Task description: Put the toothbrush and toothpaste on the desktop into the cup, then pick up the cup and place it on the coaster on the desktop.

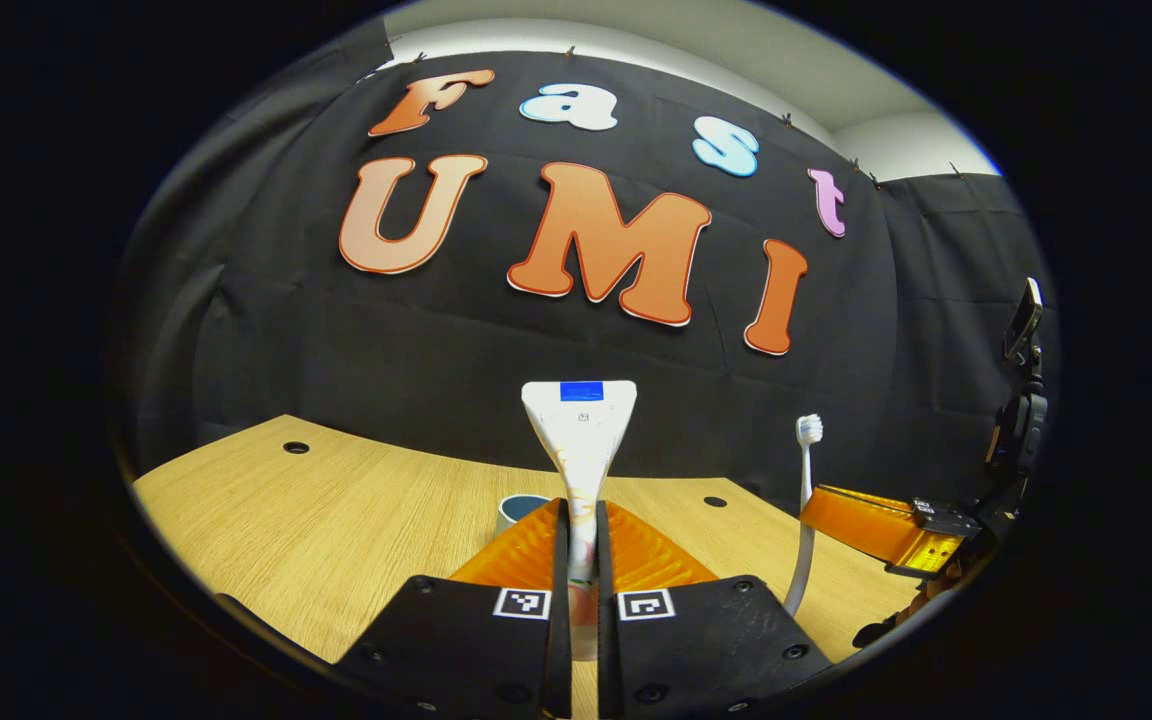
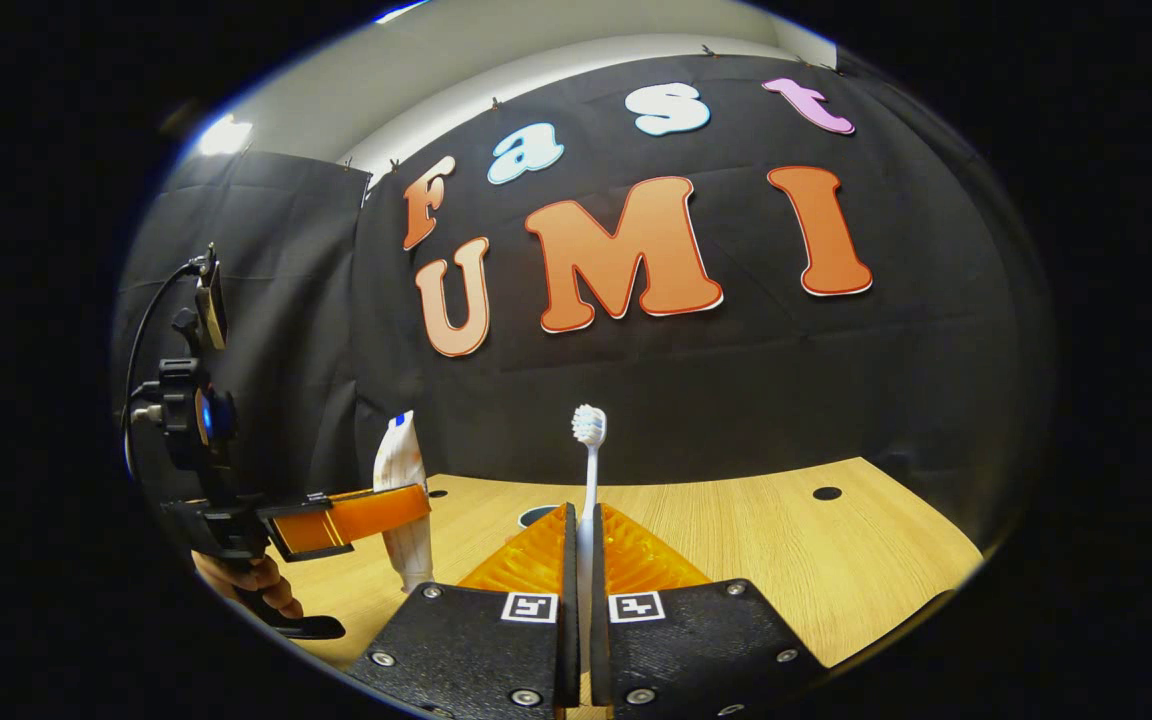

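A light wooden desktop (image 1: 336, 500) with round cable holes is set before a black cloth wall, and a dark-rimmed round object, probably the cup (image 1: 521, 510), is glimpsed low behind the fingers in both views. In the left gripper view the left gripper (image 1: 582, 560) is closed narrowly on the toothpaste tube (image 1: 581, 430), which is held upright off the desktop with its flat crimped end uppermost; the tube is white with a blue patch at the crimp and reddish print lower down. In the right gripper view the right gripper (image 2: 583, 560) is clamped on the handle of the toothbrush (image 2: 589, 450), a slim white brush standing vertical with pale bristles at the top. Each item is also seen from the other side: the toothbrush at the right of the left gripper view, the tube at the left of the right gripper view, with a hand (image 2: 251, 580) below it. The tube is judged soft and light, best pinched across its flat faces; the brush is judged stiff, light and smooth, liable to pivot unless gripped mid-handle
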Demonstrator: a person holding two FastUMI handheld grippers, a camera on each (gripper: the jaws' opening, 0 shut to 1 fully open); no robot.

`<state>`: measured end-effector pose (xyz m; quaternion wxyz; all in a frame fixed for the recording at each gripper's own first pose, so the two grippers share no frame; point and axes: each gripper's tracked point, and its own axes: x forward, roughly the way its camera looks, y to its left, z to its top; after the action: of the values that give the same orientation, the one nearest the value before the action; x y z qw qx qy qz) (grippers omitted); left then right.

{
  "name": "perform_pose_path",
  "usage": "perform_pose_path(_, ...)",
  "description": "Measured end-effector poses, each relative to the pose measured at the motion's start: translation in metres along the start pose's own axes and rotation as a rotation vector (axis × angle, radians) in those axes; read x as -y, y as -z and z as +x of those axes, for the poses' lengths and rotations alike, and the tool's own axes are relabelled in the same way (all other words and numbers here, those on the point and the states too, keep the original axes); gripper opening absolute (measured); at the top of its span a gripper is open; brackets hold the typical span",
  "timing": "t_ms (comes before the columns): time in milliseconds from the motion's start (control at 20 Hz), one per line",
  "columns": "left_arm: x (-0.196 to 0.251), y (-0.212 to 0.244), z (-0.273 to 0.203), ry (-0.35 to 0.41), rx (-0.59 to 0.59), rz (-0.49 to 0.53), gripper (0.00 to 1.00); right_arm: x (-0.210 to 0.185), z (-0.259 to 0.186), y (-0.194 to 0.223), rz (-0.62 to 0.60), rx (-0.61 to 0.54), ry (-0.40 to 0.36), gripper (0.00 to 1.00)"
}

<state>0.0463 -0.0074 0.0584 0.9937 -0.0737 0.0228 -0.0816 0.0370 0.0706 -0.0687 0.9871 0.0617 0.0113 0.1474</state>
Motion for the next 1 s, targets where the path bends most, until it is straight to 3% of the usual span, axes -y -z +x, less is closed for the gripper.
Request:
perform_pose_path(600,-0.007,0.016,0.015,0.003,-0.016,-0.038,0.1,0.01,0.009,0.019,0.005,-0.041,0.036,0.04)
perform_pose_path(1000,-0.014,-0.02,0.071,-0.033,0.102,-0.021,0.1,0.019,0.001,0.019,0.012,-0.04,0.045,0.04)
